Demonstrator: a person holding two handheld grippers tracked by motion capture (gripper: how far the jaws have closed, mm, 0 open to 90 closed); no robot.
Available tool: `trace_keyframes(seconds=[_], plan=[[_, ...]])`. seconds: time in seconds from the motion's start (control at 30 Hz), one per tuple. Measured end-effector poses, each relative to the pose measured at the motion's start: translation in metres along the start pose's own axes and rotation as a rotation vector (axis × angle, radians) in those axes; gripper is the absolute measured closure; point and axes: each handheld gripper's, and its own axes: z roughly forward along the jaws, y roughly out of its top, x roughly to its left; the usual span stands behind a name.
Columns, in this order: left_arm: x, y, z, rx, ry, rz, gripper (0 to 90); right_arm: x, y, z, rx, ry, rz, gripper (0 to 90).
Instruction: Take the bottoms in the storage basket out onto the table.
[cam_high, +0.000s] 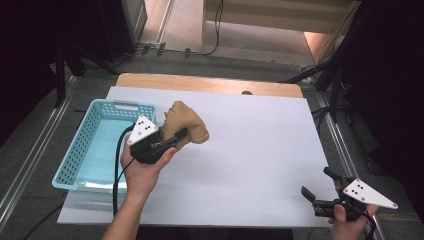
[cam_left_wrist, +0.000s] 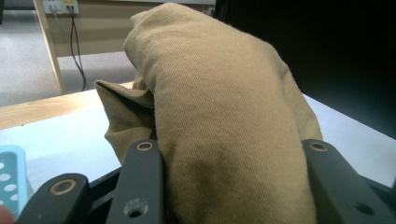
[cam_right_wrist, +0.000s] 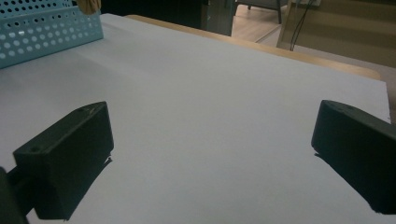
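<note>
The tan cloth (cam_left_wrist: 224, 121) hides the left gripper's pads — its lower folds (cut off) leave the frame.

A pale blue perforated basket (cam_high: 75, 155) is sitting at the left edge of the tabletop (cam_high: 250, 150), whose white sheet is leaving a wooden strip (cam_high: 210, 83) showing along the far side; cables (cam_high: 217, 25) are trailing across the floor beyond.

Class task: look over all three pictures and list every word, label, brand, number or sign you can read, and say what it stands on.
None: no readable text shows on the tan cloth, the light blue basket, the white table cover or either tongs.
</note>
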Motion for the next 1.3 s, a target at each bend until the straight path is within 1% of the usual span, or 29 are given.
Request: trace_keyframes(seconds=[0.17, 0.4, 0.67, 0.8, 0.87, 1.0, 1.1, 1.3], plan=[[-0.004, 0.0, 0.008, 0.0, -0.008, -0.006, 58.7, 0.0, 0.0, 0.0, -0.002, 0.0, 0.001, 0.0], [-0.01, -0.002, 0.02, 0.015, -0.023, 0.001, 58.6, -0.001, 0.0, -0.001, -0.004, -0.001, 0.0, 0.0], [-0.015, -0.005, 0.031, 0.017, -0.037, -0.002, 58.6, -0.001, 0.0, -0.001, -0.005, 0.001, 0.001, 0.0], [-0.018, -0.006, 0.037, 0.022, -0.043, 0.004, 58.6, -0.001, 0.0, -0.001, -0.007, -0.001, -0.001, 0.0], [-0.02, -0.006, 0.039, 0.02, -0.04, 0.004, 58.6, -0.001, 0.0, -0.001, -0.006, -0.001, 0.001, 0.0], [-0.022, -0.008, 0.045, 0.018, -0.048, -0.004, 58.5, -0.002, 0.0, -0.001, -0.006, 0.0, 0.005, 0.0], [-0.024, -0.009, 0.049, 0.026, -0.05, 0.001, 58.5, -0.001, 0.0, -0.001, -0.007, 0.001, 0.001, 0.0], [-0.026, -0.014, 0.059, 0.042, -0.057, -0.004, 58.5, -0.001, 0.001, -0.002, -0.011, 0.002, -0.001, 0.0]])
